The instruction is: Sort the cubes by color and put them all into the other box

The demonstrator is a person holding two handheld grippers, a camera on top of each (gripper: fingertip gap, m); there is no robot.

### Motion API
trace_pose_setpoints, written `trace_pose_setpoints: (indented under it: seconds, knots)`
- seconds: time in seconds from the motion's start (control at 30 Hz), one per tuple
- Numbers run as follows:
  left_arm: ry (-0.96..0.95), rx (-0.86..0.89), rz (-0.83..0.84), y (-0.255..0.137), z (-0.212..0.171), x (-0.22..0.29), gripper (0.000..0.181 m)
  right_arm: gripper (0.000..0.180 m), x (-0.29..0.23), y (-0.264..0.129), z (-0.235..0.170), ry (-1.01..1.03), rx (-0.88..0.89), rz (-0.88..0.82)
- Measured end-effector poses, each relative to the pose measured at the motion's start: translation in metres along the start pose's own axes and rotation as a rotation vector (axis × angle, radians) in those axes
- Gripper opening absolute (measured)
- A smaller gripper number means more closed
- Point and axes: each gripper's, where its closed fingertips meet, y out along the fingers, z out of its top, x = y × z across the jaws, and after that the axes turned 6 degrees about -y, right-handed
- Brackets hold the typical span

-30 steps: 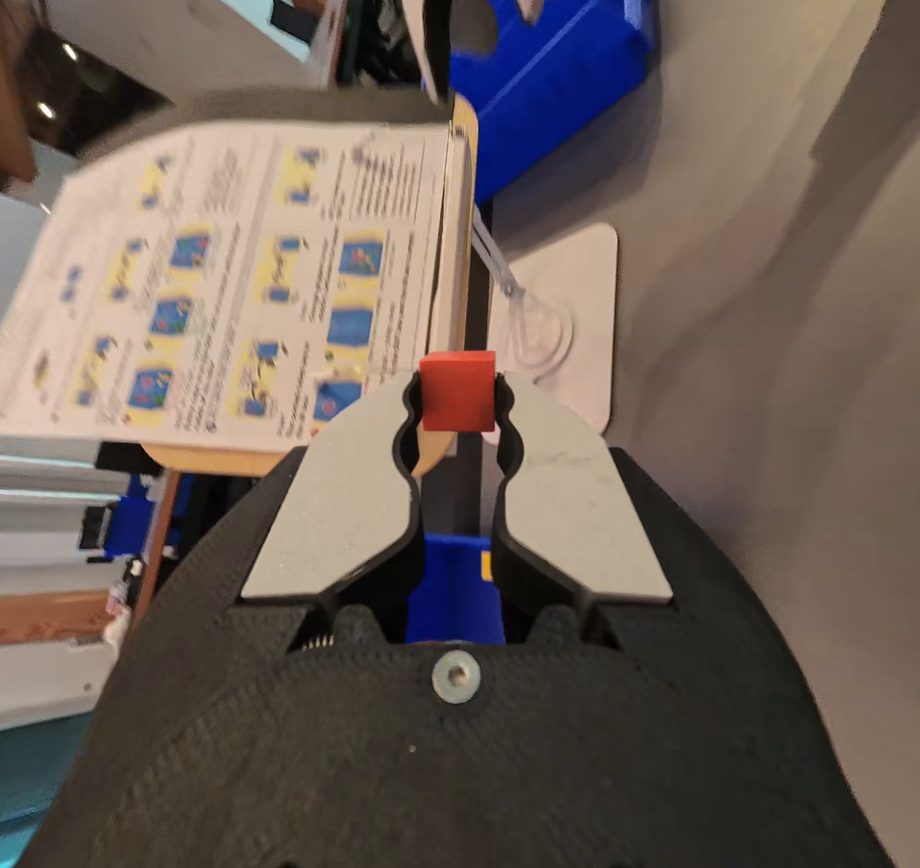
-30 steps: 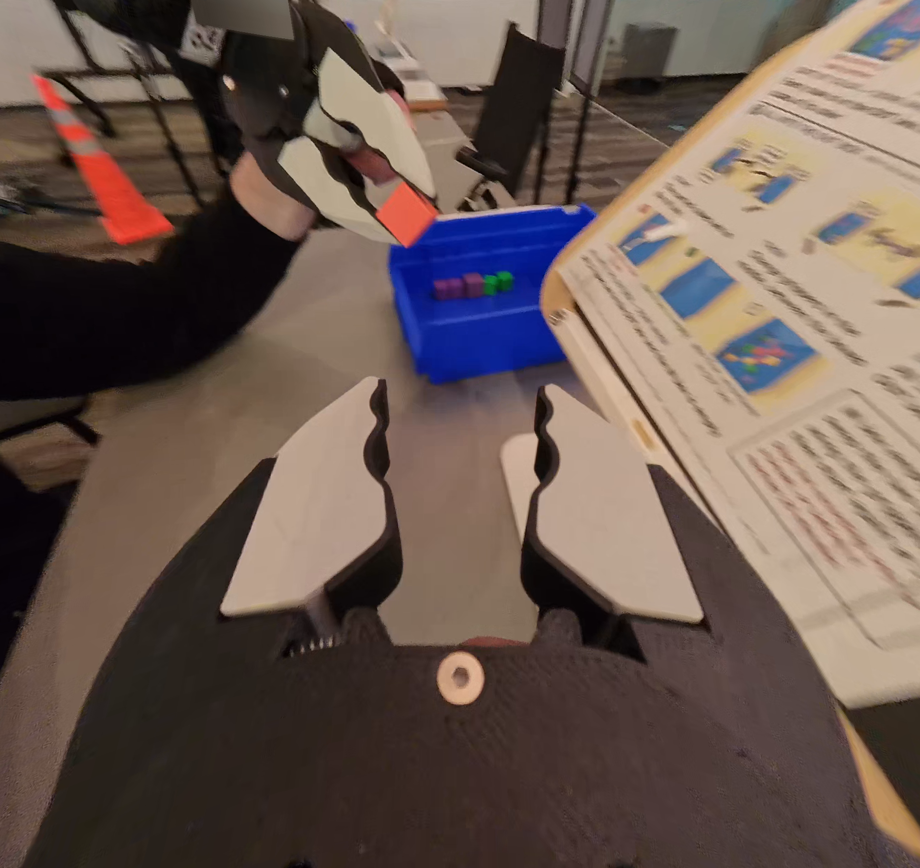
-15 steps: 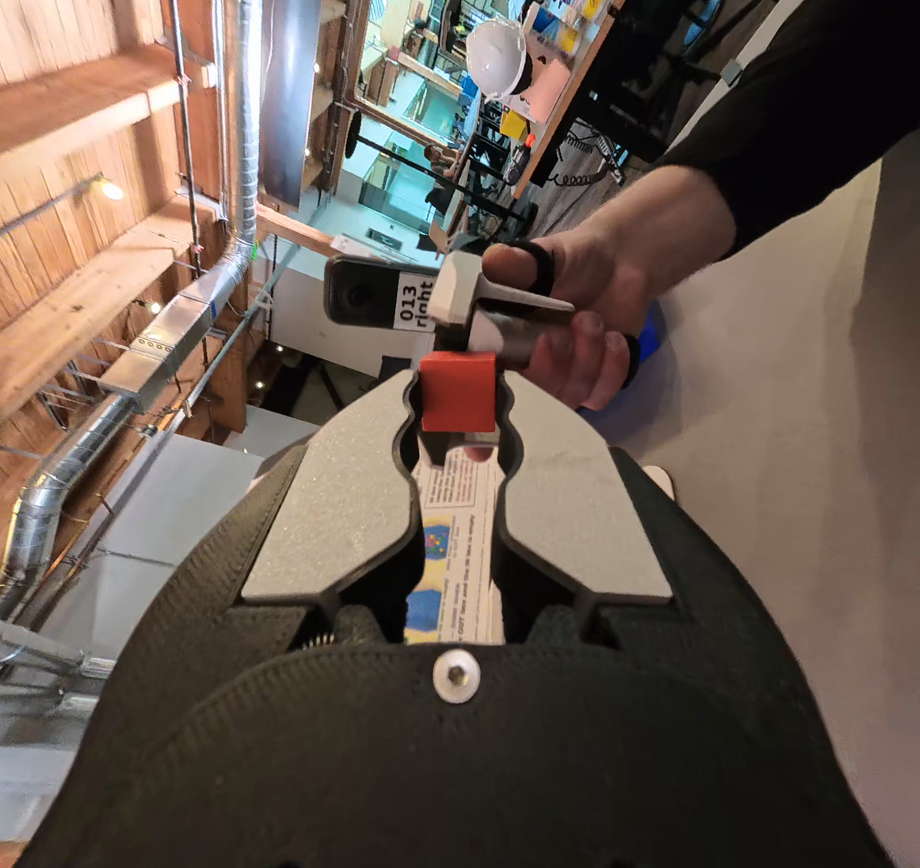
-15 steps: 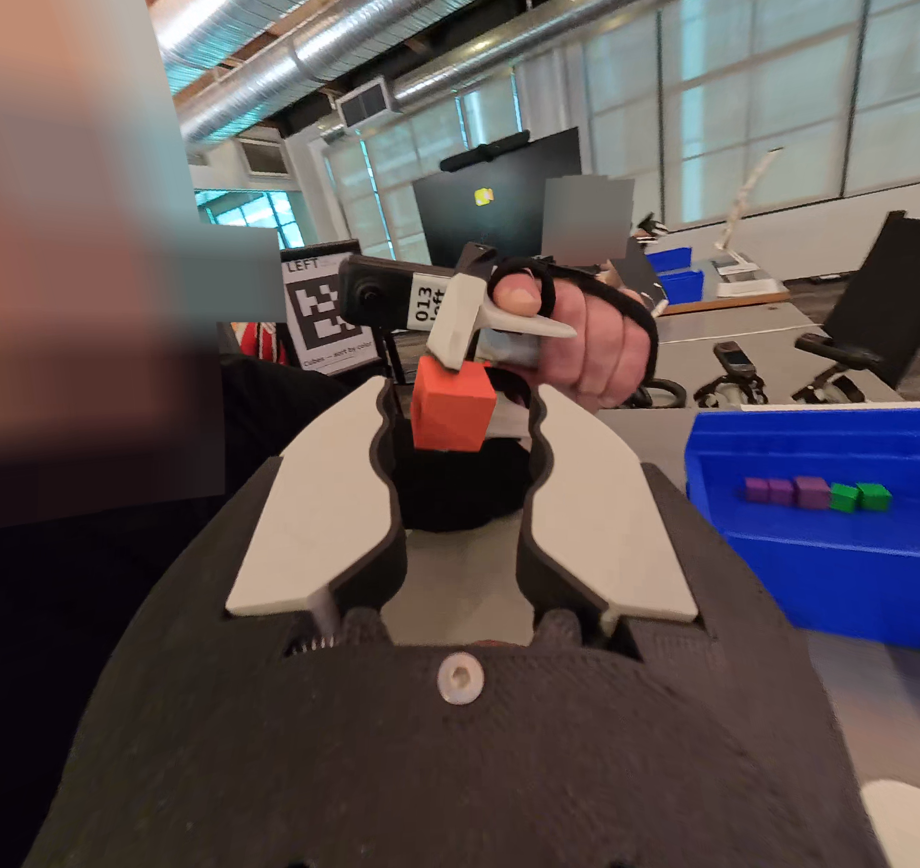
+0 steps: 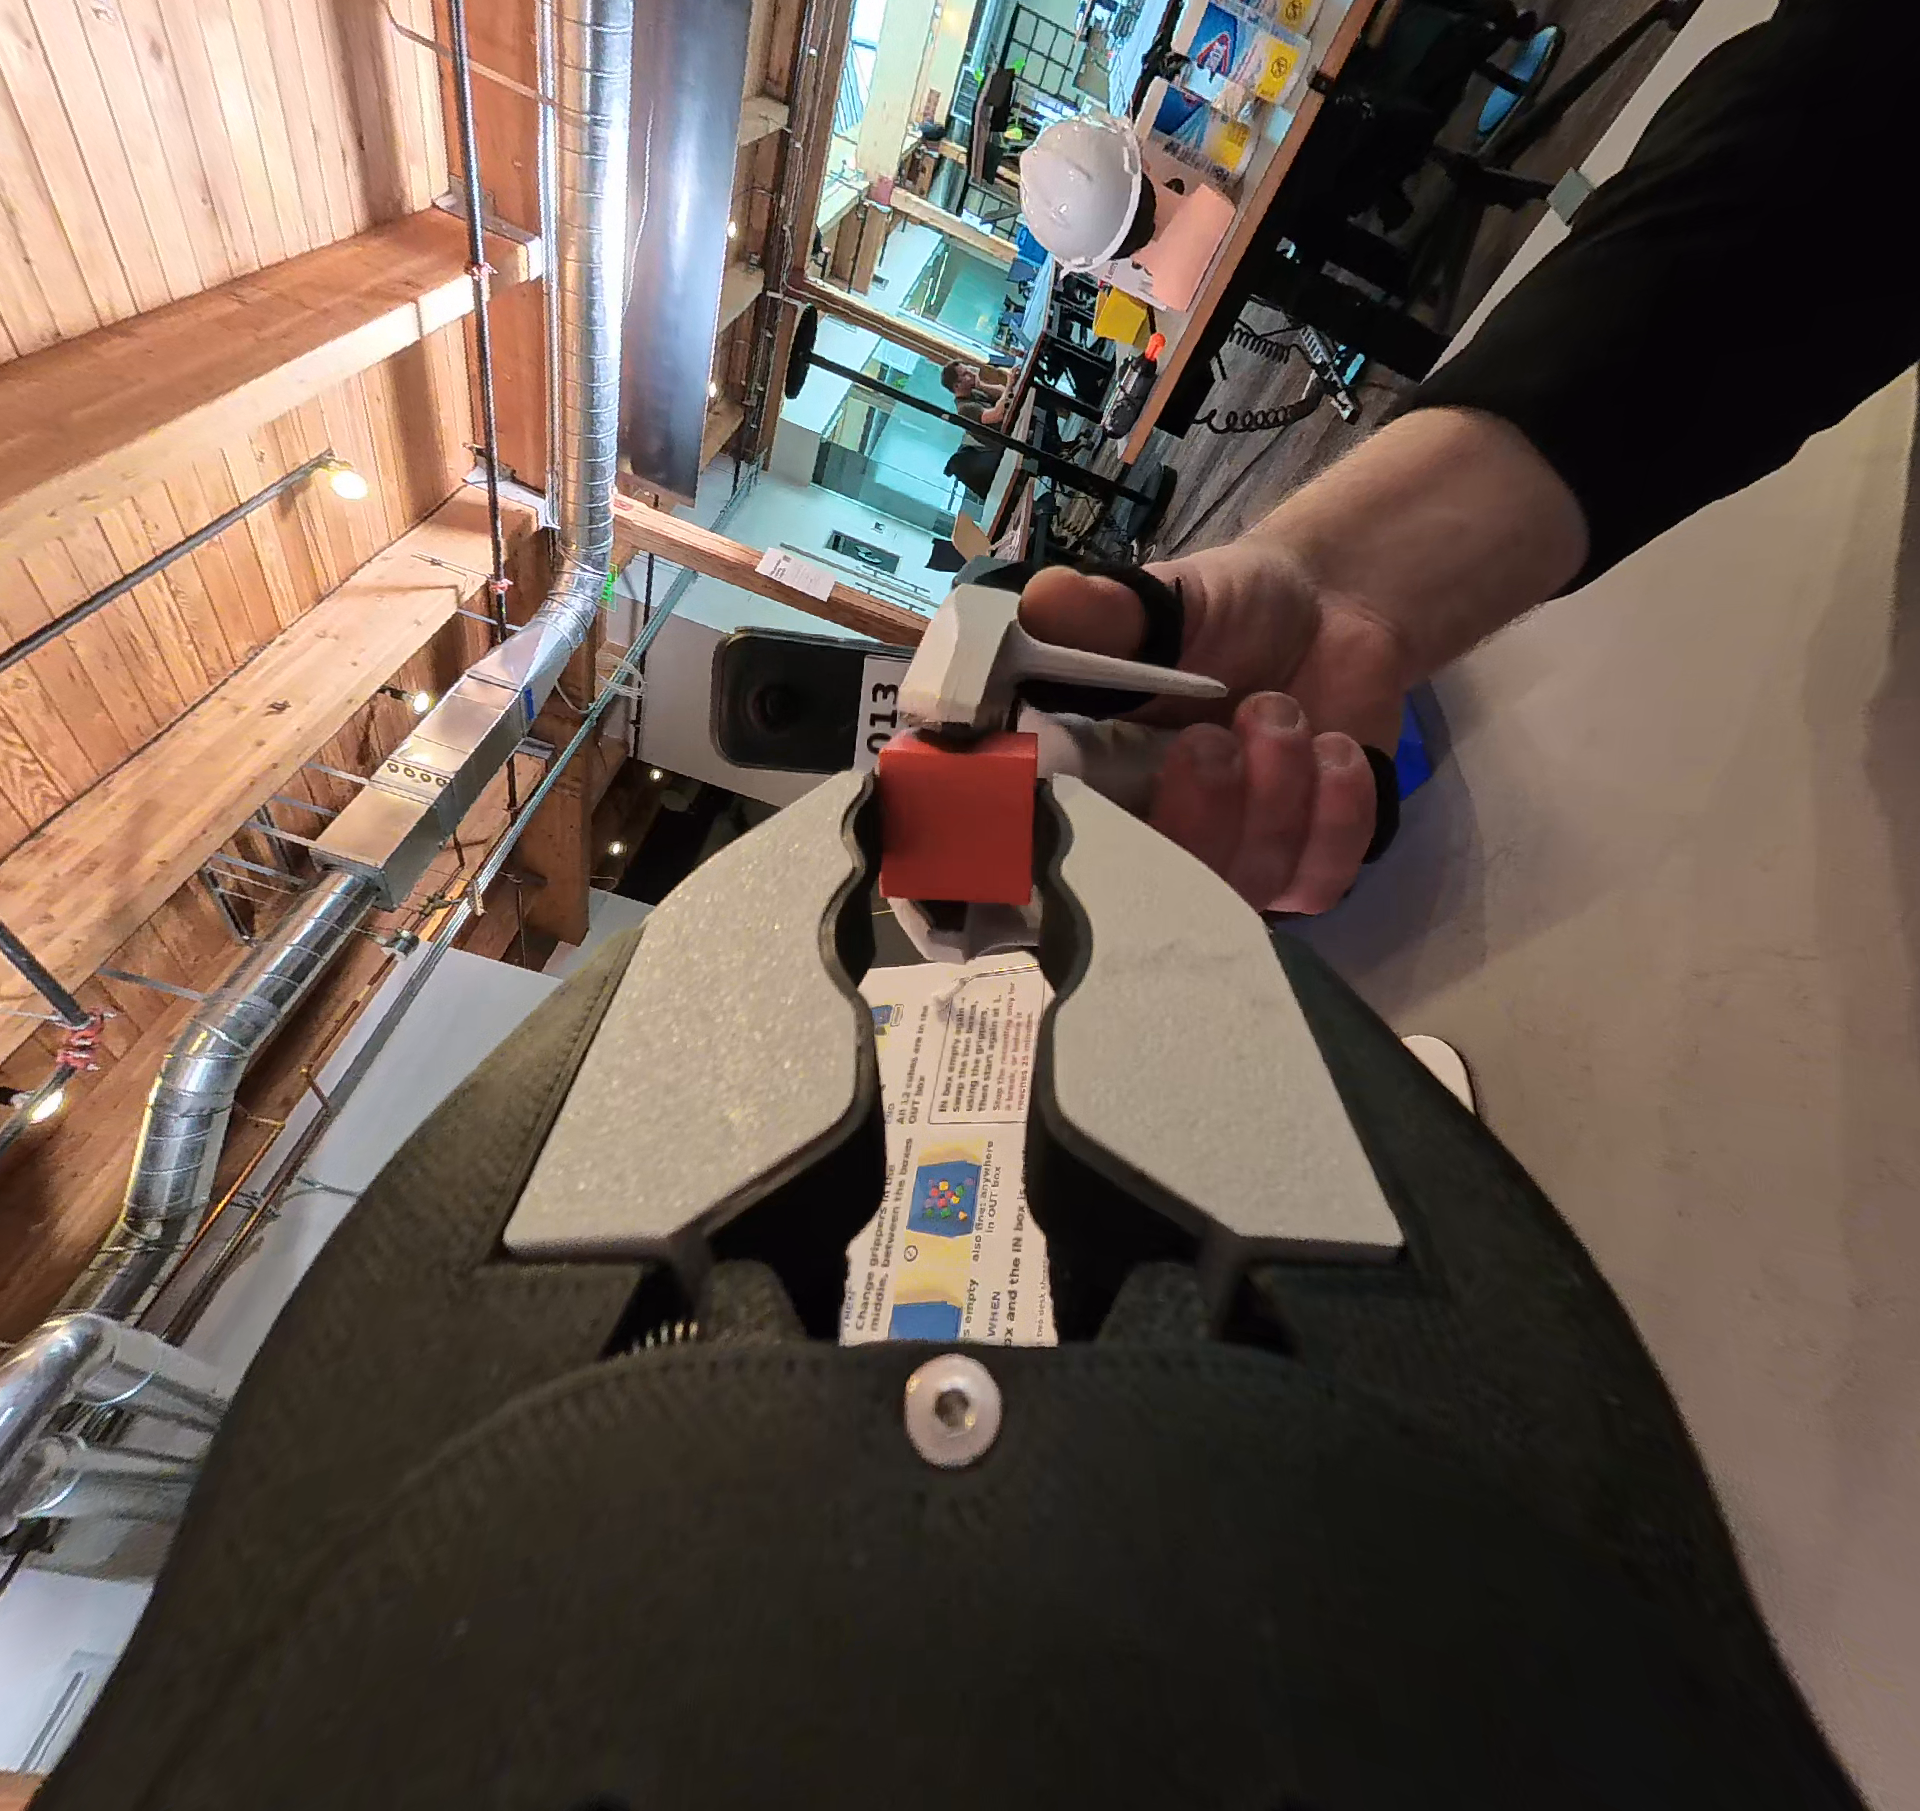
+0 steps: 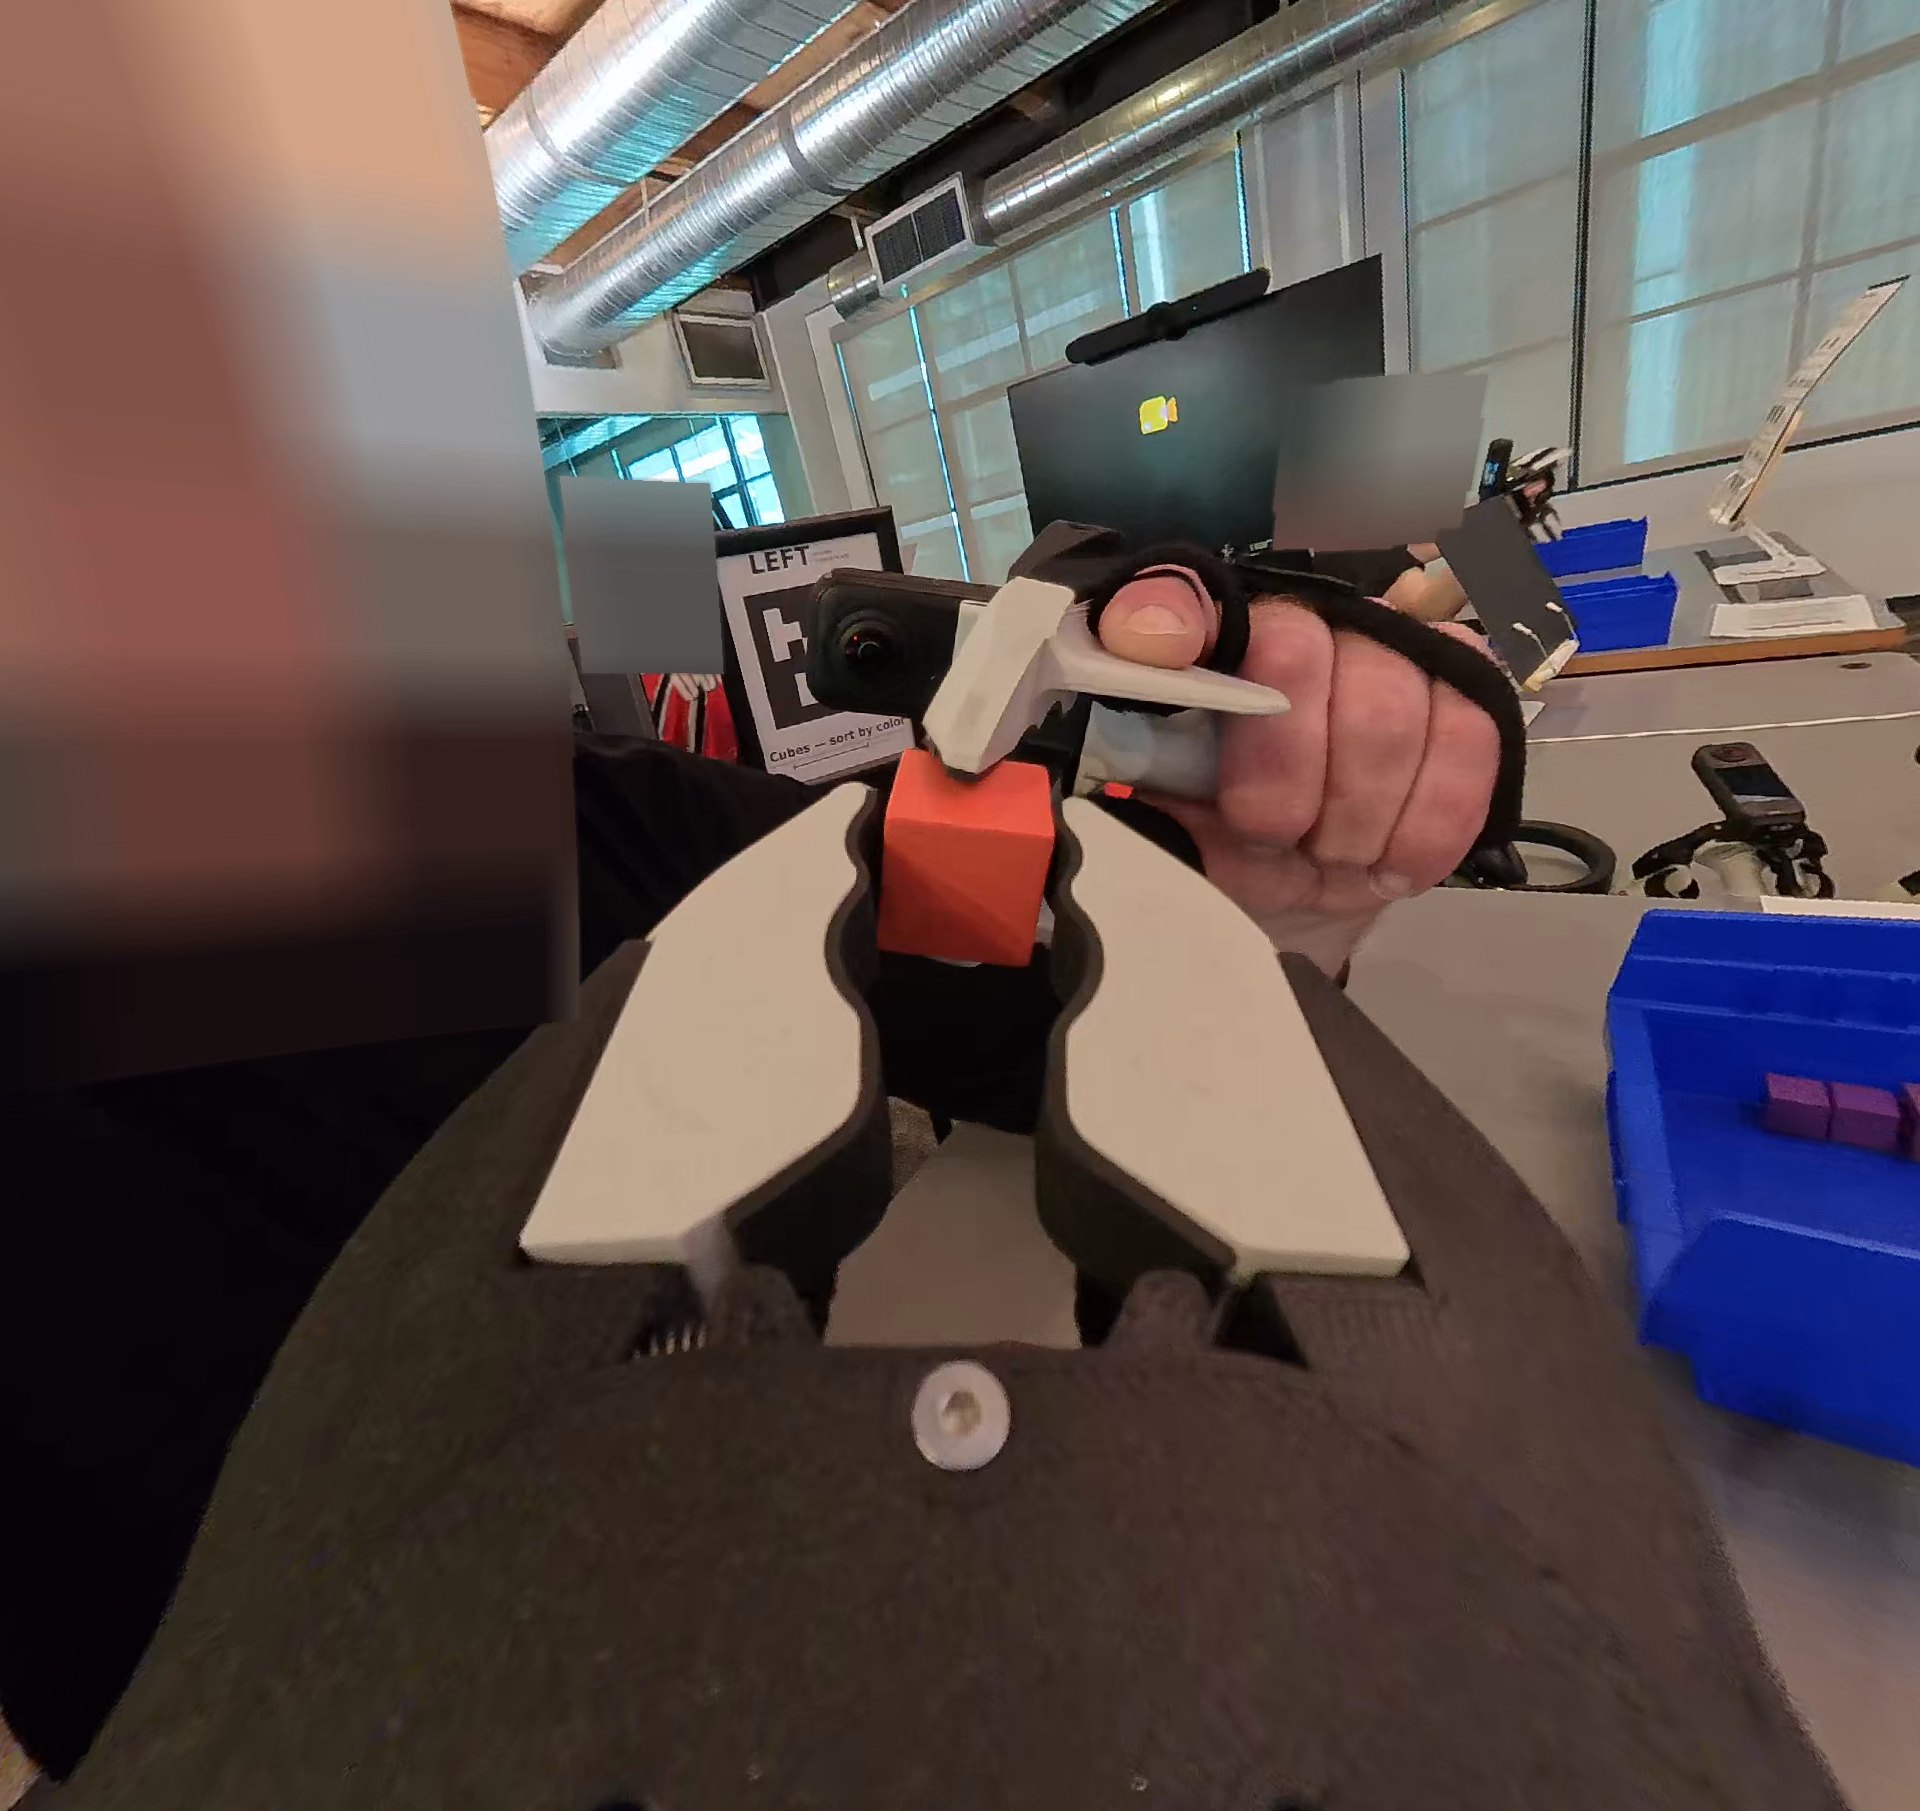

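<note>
One red cube (image 5: 957, 819), two purple cubes (image 6: 1831, 1118), one blue box (image 6: 1766, 1283), two hand-held grippers, left hand-held gripper (image 5: 956, 826) and right hand-held gripper (image 6: 961, 852).

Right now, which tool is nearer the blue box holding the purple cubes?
Right. The right tool has the blue box close beside it, on its right. The left tool grips the red cube facing it, and sees the box only beyond the right hand.

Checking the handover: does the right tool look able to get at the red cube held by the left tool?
Likely yes. The right tool brackets the red cube on the two side faces that the left tool leaves bare, and nothing else sits between them.
</note>
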Motion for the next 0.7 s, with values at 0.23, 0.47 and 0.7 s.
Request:
trace_pose_setpoints:
  seconds: [0.23,0.47,0.7]
  knots:
    - [-0.032,-0.004,0.017,-0.008,0.001,-0.009,0.024,0.029,0.008,-0.009,0.006,-0.074,-0.029,-0.124]
    - [-0.018,-0.119,0.079,-0.030,-0.020,-0.034,0.000,0.029,0.035,-0.085,0.039,-0.262,-0.126,-0.528]
    - [-0.011,-0.256,0.156,-0.046,-0.046,-0.056,0.000,0.029,0.063,-0.254,0.062,-0.385,-0.307,-1.207]
